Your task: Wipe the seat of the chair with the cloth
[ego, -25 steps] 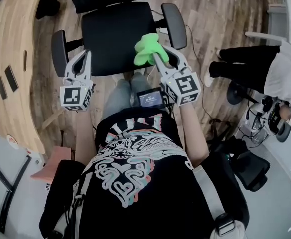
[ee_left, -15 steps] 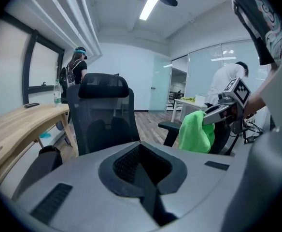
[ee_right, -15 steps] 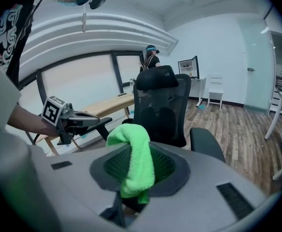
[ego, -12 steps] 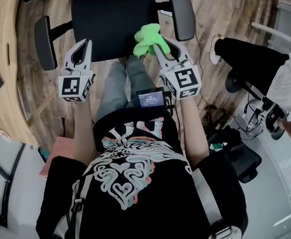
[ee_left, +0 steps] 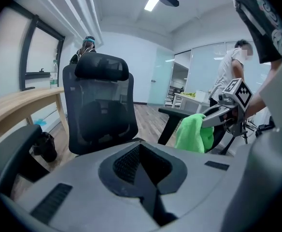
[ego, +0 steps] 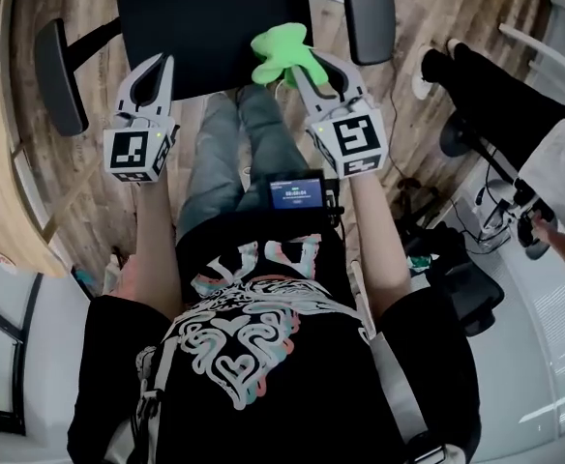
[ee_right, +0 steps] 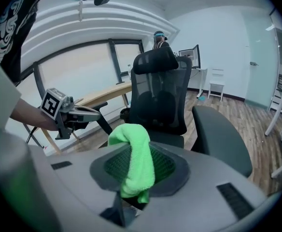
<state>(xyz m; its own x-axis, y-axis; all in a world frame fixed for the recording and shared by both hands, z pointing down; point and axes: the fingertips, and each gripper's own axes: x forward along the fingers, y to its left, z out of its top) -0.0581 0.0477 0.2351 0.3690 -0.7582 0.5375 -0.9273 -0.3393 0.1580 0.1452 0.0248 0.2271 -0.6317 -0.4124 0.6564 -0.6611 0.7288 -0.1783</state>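
Wiping seems not yet started: the right gripper (ego: 300, 73) pinches the green cloth (ego: 279, 52) over the front edge of the seat (ego: 205, 27); the left gripper (ego: 154, 68), pressed together, holds nothing.

My right gripper (ee_right: 131, 199) has its 2 jaws clamped on the green cloth (ee_right: 135, 153), which humps up above them and hangs down in a fold. Straight ahead stands the black chair (ee_right: 158, 103), mesh back upright under its headrest (ee_right: 155, 62). Its seat (ee_right: 169, 139) shows just past the cloth, with 1 padded armrest (ee_right: 223, 139) to the right. My left gripper (ee_right: 96, 114) hangs at the left, in front of a wooden desk (ee_right: 102, 95).
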